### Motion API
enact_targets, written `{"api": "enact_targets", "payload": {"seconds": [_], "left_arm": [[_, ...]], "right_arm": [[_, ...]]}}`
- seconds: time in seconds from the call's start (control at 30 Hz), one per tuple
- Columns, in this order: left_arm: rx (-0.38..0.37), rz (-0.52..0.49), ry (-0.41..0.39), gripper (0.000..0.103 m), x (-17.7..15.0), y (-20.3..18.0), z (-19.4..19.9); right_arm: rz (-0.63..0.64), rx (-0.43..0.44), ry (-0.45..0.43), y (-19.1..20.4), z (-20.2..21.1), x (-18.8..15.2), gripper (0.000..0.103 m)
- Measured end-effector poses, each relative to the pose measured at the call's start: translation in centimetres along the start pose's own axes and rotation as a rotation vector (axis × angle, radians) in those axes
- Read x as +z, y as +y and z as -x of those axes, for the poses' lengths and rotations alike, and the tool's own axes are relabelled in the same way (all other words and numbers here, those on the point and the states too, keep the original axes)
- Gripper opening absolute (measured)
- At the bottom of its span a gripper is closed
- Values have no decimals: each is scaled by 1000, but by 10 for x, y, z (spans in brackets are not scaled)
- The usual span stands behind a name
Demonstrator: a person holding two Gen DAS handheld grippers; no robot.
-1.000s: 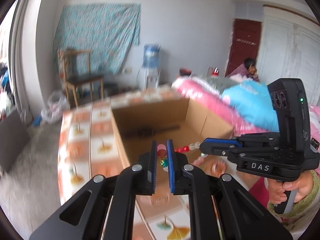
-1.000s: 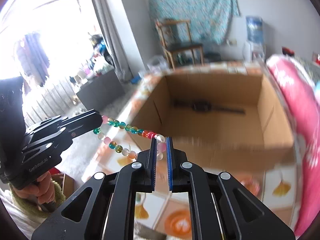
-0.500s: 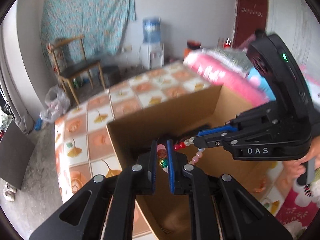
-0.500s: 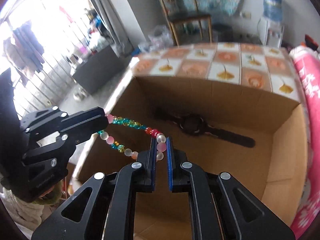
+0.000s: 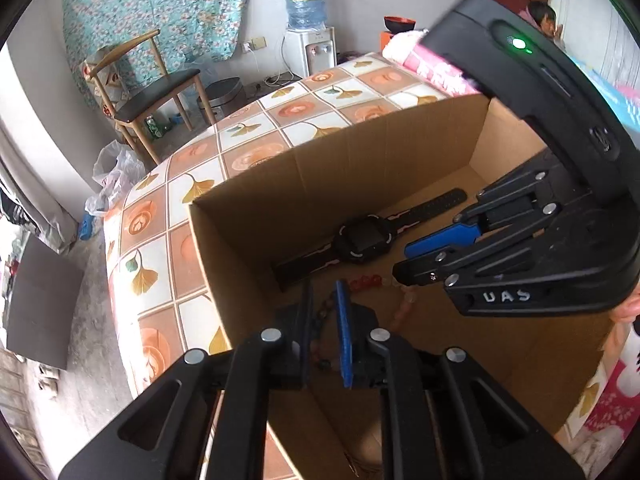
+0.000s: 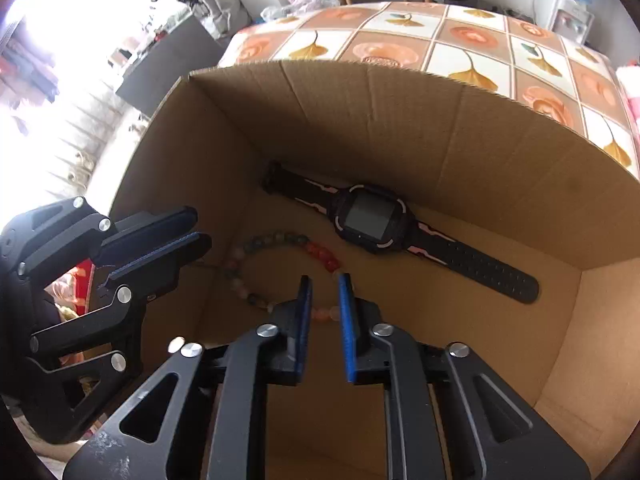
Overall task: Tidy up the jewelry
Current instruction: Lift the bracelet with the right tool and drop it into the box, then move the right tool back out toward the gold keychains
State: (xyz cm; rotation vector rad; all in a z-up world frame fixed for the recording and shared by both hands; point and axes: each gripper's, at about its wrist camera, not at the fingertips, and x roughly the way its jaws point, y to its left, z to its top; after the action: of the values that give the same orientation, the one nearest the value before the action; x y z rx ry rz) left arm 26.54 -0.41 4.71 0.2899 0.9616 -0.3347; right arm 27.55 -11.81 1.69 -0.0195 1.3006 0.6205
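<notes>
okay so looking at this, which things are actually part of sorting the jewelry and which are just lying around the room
Part of the job: bead bracelet, watch, cardboard box, left gripper, right gripper.

Just lying about: chair, water dispenser, plastic bag, patterned cloth.

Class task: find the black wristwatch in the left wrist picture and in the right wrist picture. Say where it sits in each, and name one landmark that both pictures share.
Left wrist view: the wristwatch lies a little right of centre, on the floor of the cardboard box, near its far wall.
Right wrist view: the wristwatch lies just above centre, stretched diagonally along the far wall.
Shared landmark: the bead bracelet lying just in front of the watch, red beads nearest it.
</notes>
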Motion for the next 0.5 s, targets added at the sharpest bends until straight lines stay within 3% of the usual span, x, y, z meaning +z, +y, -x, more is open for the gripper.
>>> {"api": "enact_targets", "payload": {"seconds": [0.2,0.33,0.4,0.5], "left_arm": [[2,35,-129,24,-11,3,56],[-14,68,-262,36,-36,6,116],[-31,72,-321,47,-53,3,142],[-77,55,-386,55,-85,-10,173]], "right_arm": [[-30,62,-164,3,59,-26,31],[-12,58,-328,14,121,-70,35],[-10,58,-394,17,143,-91,38],[-27,66,-470,19,171,-142,39]]}}
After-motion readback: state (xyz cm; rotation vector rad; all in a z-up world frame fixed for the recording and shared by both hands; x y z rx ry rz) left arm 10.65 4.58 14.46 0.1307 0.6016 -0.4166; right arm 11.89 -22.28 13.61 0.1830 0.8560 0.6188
